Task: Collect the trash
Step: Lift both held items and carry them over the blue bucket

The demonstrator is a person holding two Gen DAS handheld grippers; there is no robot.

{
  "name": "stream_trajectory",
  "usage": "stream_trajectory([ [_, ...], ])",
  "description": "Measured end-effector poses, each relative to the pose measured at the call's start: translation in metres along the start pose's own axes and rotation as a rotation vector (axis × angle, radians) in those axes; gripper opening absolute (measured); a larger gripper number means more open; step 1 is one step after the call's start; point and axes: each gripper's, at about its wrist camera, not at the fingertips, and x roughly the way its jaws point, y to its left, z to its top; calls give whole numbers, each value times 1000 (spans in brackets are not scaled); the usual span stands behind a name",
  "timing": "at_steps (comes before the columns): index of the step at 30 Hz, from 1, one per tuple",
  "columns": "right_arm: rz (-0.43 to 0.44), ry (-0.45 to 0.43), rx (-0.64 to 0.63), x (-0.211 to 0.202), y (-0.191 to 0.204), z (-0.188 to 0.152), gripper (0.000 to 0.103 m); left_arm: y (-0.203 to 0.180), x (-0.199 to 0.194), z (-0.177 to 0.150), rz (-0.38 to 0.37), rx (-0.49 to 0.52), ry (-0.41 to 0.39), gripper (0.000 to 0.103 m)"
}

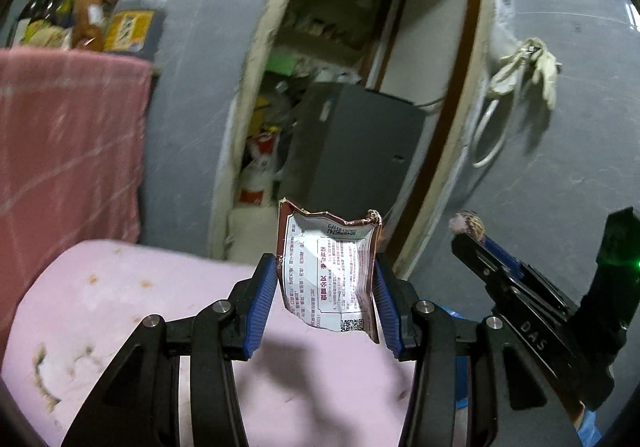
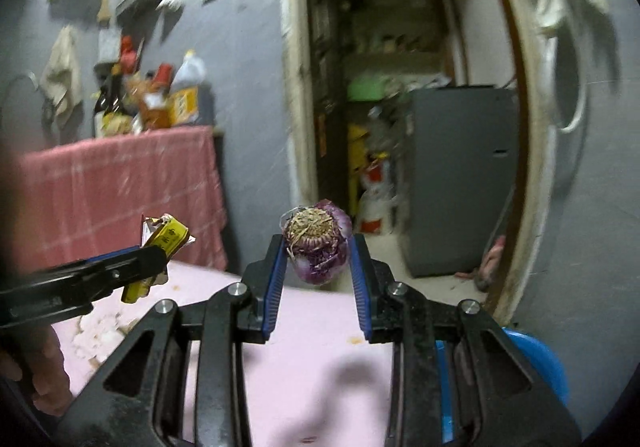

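Torn wrapper [image 1: 330,275] gripped in left claw [image 1: 328,287], onion end [image 2: 317,245] gripped in right claw [image 2: 318,259], above pink table [image 1: 120,287]

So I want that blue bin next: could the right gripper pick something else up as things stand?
Probably not: the right gripper is already closed on a purple onion end, so nothing else fits between its pads. The blue plastic bin sits just below it.

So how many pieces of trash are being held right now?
2: a torn wrapper between the left gripper pads, and a purple onion end in the right gripper. Table scraps aren't counted.
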Motion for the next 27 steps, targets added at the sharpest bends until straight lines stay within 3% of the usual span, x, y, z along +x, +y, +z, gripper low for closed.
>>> stream_trajectory([
  [17,-241,-113,44,-62,-89,2,32,-97,46,-2,-141,124,-76,42],
  [23,-287,-58,115,-66,-124,-5,32,-124,67,-12,-177,162,-31,42],
  [27,-306,-5,154,-62,-141,-11,32,-139,86,-18,-204,183,40,42],
])
